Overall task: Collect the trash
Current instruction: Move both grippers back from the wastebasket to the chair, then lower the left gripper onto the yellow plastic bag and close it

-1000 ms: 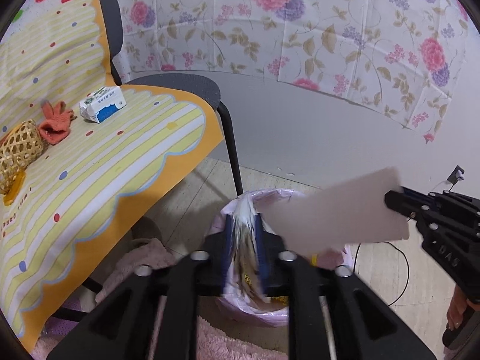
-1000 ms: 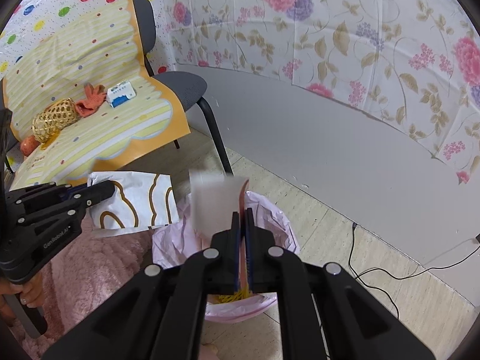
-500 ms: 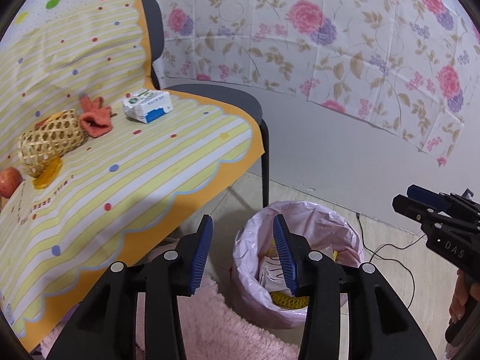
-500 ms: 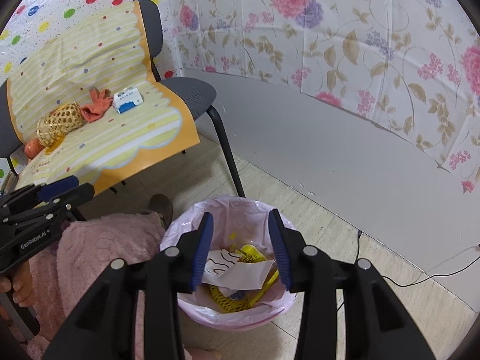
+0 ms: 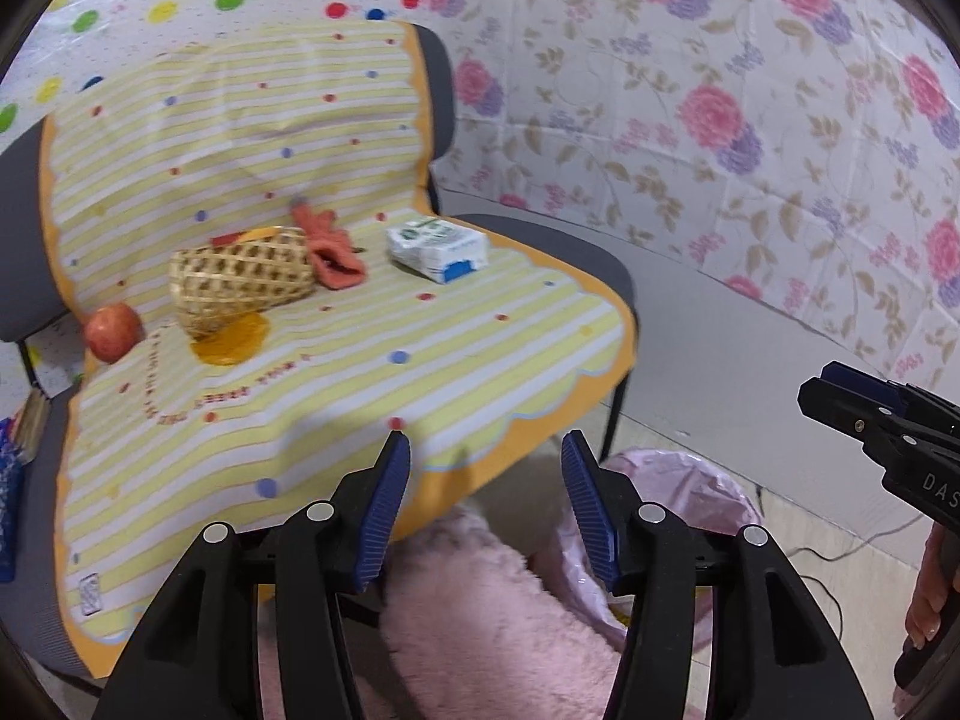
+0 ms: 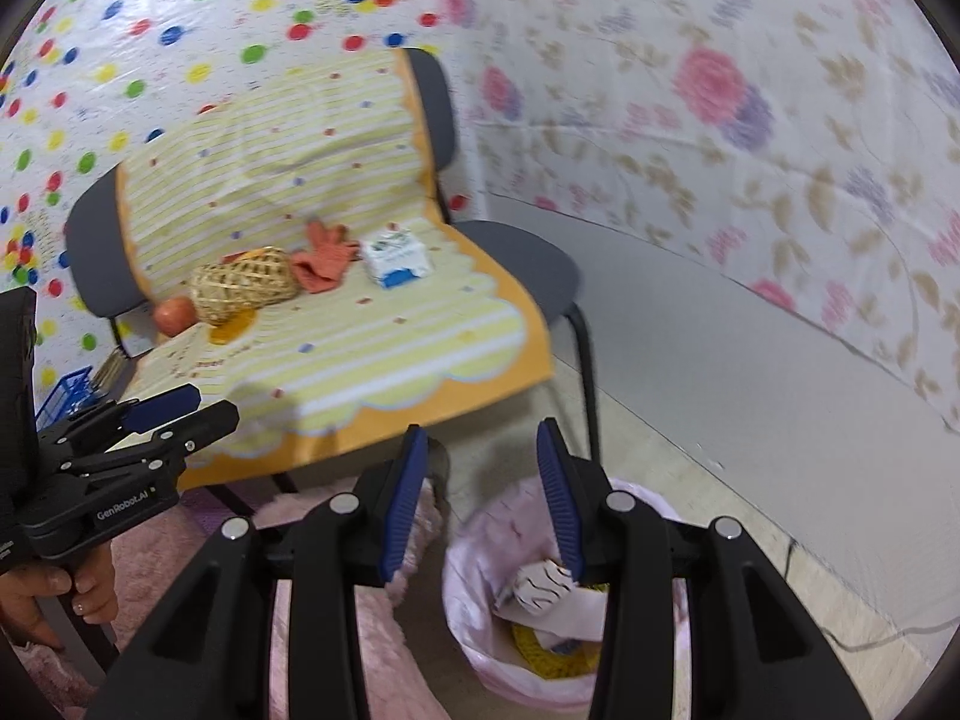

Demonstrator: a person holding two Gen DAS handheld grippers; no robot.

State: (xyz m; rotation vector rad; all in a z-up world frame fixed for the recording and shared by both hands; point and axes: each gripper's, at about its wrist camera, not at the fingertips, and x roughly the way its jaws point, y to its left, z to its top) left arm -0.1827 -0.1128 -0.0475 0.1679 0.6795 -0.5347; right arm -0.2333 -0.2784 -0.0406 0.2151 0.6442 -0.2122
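Note:
My left gripper [image 5: 486, 441] hangs over the front edge of the cloth-covered chair [image 5: 564, 240]. Its jaws are opening with nothing between them. My right gripper [image 6: 483, 429] stands open and empty above the pink-lined bin [image 6: 480, 546]. In the bin lie a white paper with brown lines [image 6: 540, 588] and a yellow net [image 6: 540, 654]. On the chair's striped cloth sit a white and blue pack [image 5: 438, 249], an orange glove [image 5: 330, 252], a woven basket [image 5: 240, 282], an orange peel [image 5: 231, 342] and an apple [image 5: 114, 333].
A pink fluffy rug [image 5: 480, 618] lies beside the bin under the chair's front. The chair's black leg [image 6: 585, 372] stands just behind the bin. A cable [image 6: 870, 636] runs along the floor by the grey wall. A blue crate [image 6: 66, 396] sits at the far left.
Both grippers let go of their papers, which dropped into the bin. Both jaws opened, and both grippers rose and swung from the bin toward the chair.

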